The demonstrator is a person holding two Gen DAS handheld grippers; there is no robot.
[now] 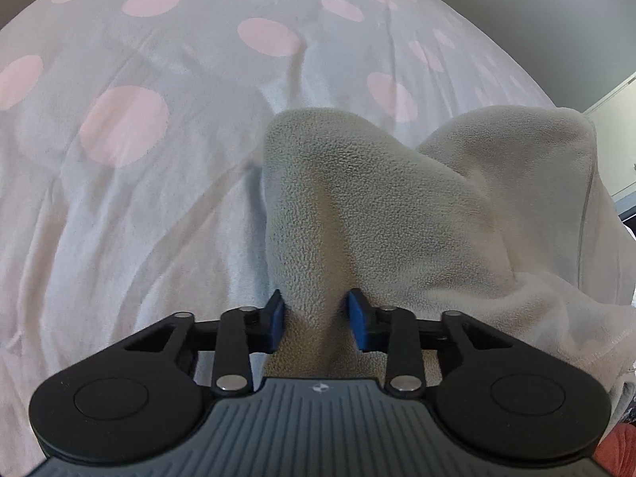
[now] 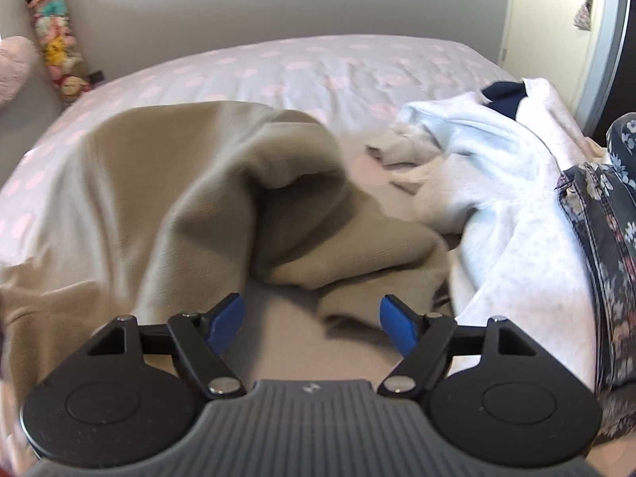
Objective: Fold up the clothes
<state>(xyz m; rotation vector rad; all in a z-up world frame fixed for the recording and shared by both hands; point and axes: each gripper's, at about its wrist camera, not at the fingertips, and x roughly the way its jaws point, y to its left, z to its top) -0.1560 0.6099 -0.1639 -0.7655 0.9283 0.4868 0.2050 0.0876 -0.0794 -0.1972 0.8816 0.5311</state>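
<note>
A grey-beige fleece garment lies bunched on the polka-dot bedsheet. My left gripper is shut on a fold of it, and both blue pads press into the fabric. In the right wrist view the same garment rises in a loose hump over the bed. My right gripper hangs open just above the sheet. A flat edge of the fleece lies between its fingers, and neither pad touches it.
A white sweatshirt lies crumpled at the right with a navy piece behind it. A dark floral garment runs along the right edge. A hanging column of soft toys and a door stand beyond the bed.
</note>
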